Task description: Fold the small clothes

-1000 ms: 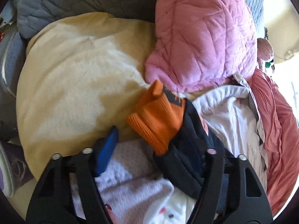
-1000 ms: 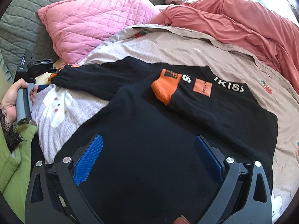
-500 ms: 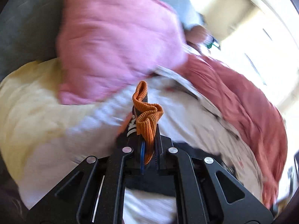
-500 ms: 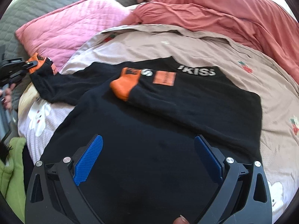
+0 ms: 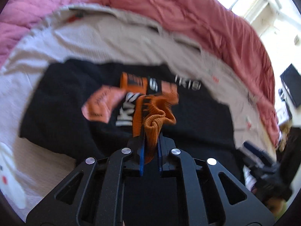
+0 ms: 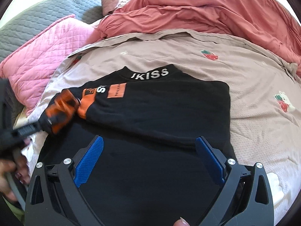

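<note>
pink pillow (image 6: 43, 56), red quilt (image 6: 207, 13), beige sheet (image 6: 188, 56)

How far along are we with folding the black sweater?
Done: one sleeve already lies folded across the black sweater, its orange cuff on the chest. In hand: the left claw is shut on the second sleeve's cuff, holding it above the sweater. The right claw hangs open over the hem. Left: laying that sleeve down, then folding the body.
</note>
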The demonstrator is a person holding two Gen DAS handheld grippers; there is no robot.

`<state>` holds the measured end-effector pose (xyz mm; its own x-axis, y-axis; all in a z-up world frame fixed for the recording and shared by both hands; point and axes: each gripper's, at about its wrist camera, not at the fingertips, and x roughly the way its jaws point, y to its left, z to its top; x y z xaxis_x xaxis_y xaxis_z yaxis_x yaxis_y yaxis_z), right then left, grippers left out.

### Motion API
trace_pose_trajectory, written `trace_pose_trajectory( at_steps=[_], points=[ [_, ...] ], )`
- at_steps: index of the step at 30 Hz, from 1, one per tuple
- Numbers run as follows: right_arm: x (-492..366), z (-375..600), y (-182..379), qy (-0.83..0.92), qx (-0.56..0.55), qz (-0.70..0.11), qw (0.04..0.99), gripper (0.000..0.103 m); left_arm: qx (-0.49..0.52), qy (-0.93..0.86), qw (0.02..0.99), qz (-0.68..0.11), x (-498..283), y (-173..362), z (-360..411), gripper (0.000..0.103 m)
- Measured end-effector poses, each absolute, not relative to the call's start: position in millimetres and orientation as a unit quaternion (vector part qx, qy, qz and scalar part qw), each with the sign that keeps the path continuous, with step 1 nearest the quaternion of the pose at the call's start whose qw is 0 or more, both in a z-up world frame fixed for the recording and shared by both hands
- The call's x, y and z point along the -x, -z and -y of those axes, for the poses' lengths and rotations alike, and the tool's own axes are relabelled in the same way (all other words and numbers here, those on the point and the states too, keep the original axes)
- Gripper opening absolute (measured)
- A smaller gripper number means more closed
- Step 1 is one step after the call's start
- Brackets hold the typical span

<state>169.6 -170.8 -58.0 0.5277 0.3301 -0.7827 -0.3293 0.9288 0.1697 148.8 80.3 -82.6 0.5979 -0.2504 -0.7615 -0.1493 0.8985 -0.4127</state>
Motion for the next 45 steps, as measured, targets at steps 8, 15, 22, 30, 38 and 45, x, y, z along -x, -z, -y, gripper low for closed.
trace_pose_trajectory(
  at_steps=[8, 15, 22, 30, 38, 45],
  points=[
    [-175.9, 163.8, 61.0, -0.208, -0.041, -0.465, 0.86, 0.098, 0.226, 0.092, 0.847, -0.472, -139.4, 90.2, -73.2, 0.047],
    [-183.5, 117.9, 68.3, -0.264, -0.058, -0.49, 0.829, 0.098, 0.161, 0.004, 0.869, -0.469, -117.6, 65.1, -102.1, 0.047],
    [-192.1, 72.6, 96.0, -0.295, -0.091, -0.541, 0.782, 0.097, 0.15, -0.086, 0.879, -0.444, -108.7, 59.1, -147.9, 0.047],
    [-201.0, 39.2, 113.9, -0.279, -0.085, -0.551, 0.782, 0.065, 0.157, -0.093, 0.88, -0.439, -107.0, 62.4, -161.2, 0.049],
    [-192.2, 38.5, 75.9, -0.337, -0.069, -0.49, 0.801, 0.012, 0.153, -0.095, 0.887, -0.425, -104.8, 56.4, -161.6, 0.05],
    [-212.1, 102.4, 8.9, -0.314, -0.053, -0.412, 0.854, 0.005, 0.138, -0.074, 0.895, -0.418, -107.6, 51.2, -143.5, 0.052]
  ],
)
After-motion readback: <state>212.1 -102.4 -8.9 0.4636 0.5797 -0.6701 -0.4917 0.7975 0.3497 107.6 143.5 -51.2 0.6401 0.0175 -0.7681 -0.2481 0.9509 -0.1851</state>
